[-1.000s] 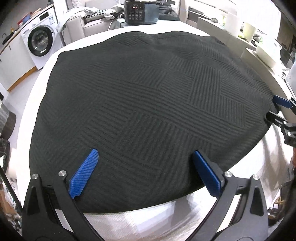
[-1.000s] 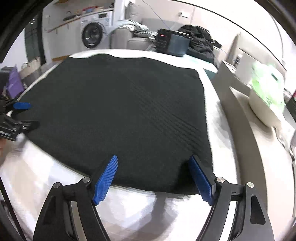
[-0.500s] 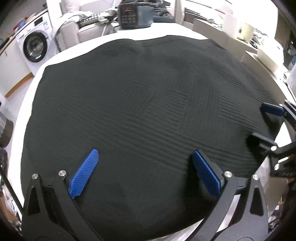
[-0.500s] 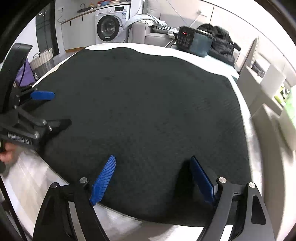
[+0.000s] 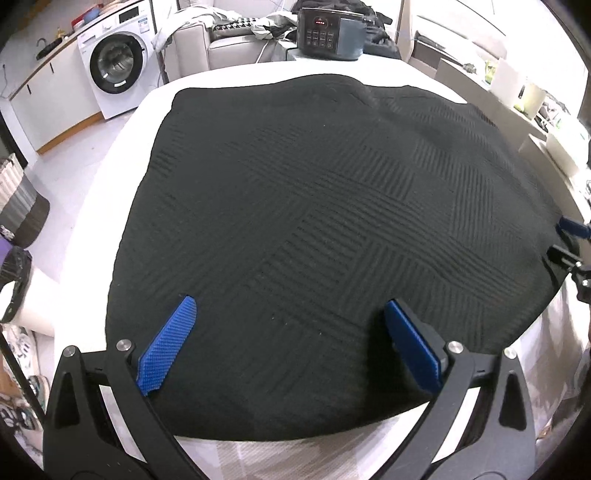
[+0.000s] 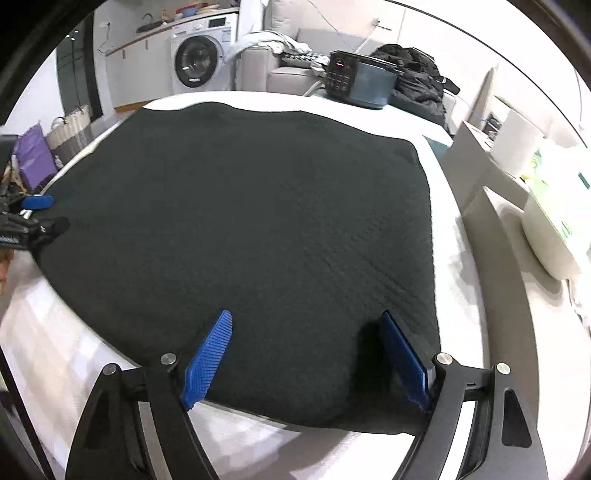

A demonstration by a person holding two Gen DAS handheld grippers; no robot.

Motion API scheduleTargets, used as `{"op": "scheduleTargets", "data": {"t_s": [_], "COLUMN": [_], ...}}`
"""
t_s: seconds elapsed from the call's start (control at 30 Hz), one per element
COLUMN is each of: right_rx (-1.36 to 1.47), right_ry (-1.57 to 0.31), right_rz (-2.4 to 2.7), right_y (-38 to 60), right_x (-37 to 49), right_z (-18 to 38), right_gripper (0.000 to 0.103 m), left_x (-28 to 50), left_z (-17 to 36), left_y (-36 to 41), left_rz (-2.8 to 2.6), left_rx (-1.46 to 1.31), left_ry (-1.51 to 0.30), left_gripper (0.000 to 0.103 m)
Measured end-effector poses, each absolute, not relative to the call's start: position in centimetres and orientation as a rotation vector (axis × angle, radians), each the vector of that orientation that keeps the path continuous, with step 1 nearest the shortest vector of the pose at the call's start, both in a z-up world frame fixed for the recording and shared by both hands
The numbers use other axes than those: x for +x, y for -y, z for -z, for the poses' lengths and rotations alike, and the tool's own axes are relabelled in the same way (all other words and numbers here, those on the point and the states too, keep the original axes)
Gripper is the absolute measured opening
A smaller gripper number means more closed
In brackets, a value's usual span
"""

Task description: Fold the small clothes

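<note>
A black ribbed knit garment (image 5: pixel 325 236) lies spread flat on the white table (image 5: pixel 295 458), covering most of it. My left gripper (image 5: pixel 290 306) hovers open over its near edge, blue pads wide apart, nothing pinched between them. My right gripper (image 6: pixel 304 317) is open too, above the garment's (image 6: pixel 258 229) near right corner. Each gripper shows in the other's view: the right gripper (image 5: pixel 569 240) at the garment's right edge, the left gripper (image 6: pixel 37 218) at its left edge. The cloth hides the table beneath it.
A dark cooker (image 5: pixel 328 29) with a red display stands past the table's far edge. A washing machine (image 5: pixel 114 62) and a sofa are behind. A white container (image 6: pixel 554 229) sits on the counter to the right. A basket (image 5: pixel 22 214) stands on the floor at left.
The left gripper went out over the garment, then came back toward its near edge, further left; the cloth's left side now shows. The right gripper shifted slightly. Both stay open.
</note>
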State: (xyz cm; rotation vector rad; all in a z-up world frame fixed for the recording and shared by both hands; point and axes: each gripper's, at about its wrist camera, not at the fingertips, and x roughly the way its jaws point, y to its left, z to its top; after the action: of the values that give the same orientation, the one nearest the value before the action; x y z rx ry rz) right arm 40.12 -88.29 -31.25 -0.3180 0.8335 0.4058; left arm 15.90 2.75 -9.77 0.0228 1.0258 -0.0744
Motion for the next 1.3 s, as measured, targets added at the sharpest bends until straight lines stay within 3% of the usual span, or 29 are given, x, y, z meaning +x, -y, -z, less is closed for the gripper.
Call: {"op": "scheduleTargets", "data": {"t_s": [0.27,0.63,0.9,1.1,1.3], "right_rx": [-0.331,-0.283,-0.266,-0.323,-0.288], "right_ry": [-0.848,-0.855,-0.819,-0.863,-0.886], "right_rz": [-0.497,-0.343,-0.426,-0.391,-0.203], "right_y": [85.6,90.4,85.2,81.8,86.5], "right_x": [40.1,41.0,42.2,45.1,46.6], "right_z": [32.4,31.7,29.8,31.5,31.8], "right_gripper": [0.084,0.084,0.084,0.084,0.084], "left_x": [16.4,15.2,18.5,21.9,21.7], "left_z": [10.1,9.6,7.7,9.9,9.6], "left_y": [-2.4,-4.2,-1.8,-0.9,-3.7], "left_rz": [0.047,0.005,0.102,0.115,0.115], "left_rx": [0.025,-0.034,-0.041,-0.005,-0.055], "left_ry": [-1.029,-1.003,-0.910,-1.008,-1.000], "left_gripper": [0.101,0.101,0.101,0.101,0.101]}}
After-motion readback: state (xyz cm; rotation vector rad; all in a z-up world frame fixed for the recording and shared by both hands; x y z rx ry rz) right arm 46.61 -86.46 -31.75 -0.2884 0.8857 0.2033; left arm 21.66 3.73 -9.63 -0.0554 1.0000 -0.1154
